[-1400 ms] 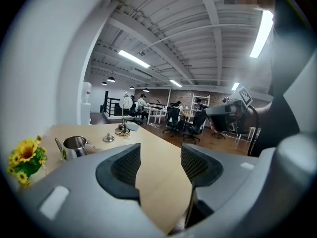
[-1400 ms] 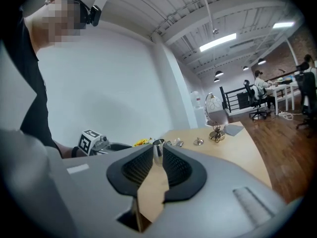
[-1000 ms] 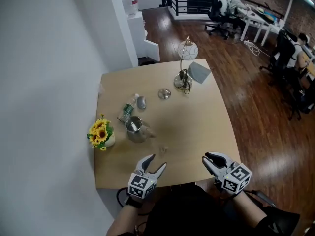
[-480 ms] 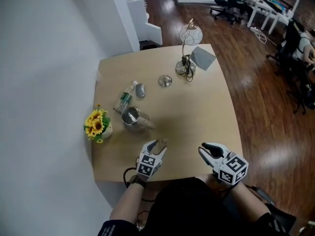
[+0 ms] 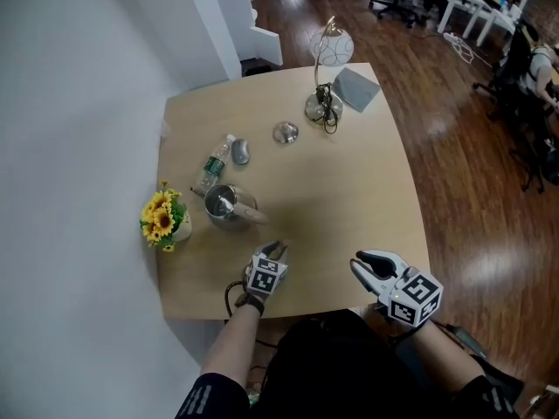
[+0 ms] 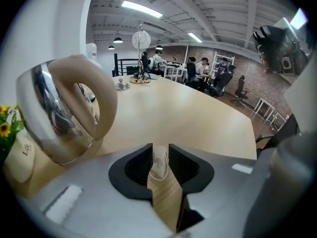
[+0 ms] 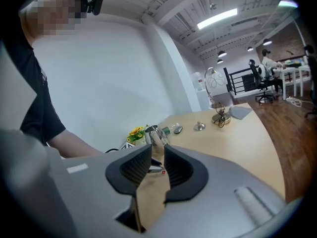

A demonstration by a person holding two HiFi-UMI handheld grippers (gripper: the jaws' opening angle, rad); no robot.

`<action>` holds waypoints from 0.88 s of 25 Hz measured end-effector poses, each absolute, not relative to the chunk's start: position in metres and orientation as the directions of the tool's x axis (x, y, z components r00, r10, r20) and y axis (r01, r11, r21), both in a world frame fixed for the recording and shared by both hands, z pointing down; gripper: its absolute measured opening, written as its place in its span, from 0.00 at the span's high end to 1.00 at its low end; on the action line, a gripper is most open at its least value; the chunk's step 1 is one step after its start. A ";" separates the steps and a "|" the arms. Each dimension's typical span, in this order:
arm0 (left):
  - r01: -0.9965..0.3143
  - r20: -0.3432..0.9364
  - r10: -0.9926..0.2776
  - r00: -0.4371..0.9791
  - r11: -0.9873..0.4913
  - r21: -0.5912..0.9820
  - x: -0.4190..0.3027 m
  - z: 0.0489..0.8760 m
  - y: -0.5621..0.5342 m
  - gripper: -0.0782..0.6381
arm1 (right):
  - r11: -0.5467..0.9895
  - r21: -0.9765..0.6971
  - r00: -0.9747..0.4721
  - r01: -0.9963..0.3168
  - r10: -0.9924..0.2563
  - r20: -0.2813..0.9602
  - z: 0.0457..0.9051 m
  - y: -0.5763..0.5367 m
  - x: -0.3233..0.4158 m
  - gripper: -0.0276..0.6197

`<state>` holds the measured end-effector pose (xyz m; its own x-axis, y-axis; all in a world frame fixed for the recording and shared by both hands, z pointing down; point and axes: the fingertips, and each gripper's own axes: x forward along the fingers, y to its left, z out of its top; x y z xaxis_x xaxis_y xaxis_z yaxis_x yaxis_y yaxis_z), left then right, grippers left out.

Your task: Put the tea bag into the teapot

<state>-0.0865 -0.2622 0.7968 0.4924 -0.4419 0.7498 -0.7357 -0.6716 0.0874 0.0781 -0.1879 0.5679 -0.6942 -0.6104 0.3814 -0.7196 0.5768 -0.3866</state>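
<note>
Okay, just closed the left gripper's (image 5: 273,251) jaws onto the tea bag (image 6: 159,163), pinching it low over the table (image 5: 349,173) near the front edge, close to the open teapot (image 5: 223,206). Holding the right gripper (image 5: 362,267) off at the front edge, jaws slightly apart, nothing between. Also spotting sunflowers (image 5: 160,221), bottle (image 5: 214,162) and lamp (image 5: 325,77) further back.

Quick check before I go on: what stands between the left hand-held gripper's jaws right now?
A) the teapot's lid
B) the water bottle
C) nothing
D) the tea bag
D: the left gripper view shows the tea bag between the jaws of the left hand-held gripper, which have just been closing on it, beside the teapot.
</note>
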 end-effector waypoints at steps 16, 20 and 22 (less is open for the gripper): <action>-0.754 0.626 -0.582 0.519 -0.657 0.014 -0.099 0.714 -0.275 0.89 | 0.641 -0.337 -0.724 -0.690 -0.593 0.354 0.545 -0.200 0.069 0.82; -0.780 0.529 -0.670 0.521 -0.625 -0.023 -0.126 0.653 -0.289 0.89 | 0.659 -0.316 -0.731 -0.682 -0.594 0.337 0.537 -0.215 0.062 0.82; -0.797 0.488 -0.716 0.500 -0.601 -0.065 -0.146 0.624 -0.299 0.89 | 0.671 -0.307 -0.737 -0.675 -0.591 0.327 0.535 -0.223 0.056 0.82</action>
<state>-0.1456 -0.2993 0.6239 0.4999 -0.7158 0.4876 -0.7967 -0.6008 -0.0652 0.0556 -0.2228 0.5347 -0.7370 -0.5915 0.3270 -0.6748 0.6713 -0.3067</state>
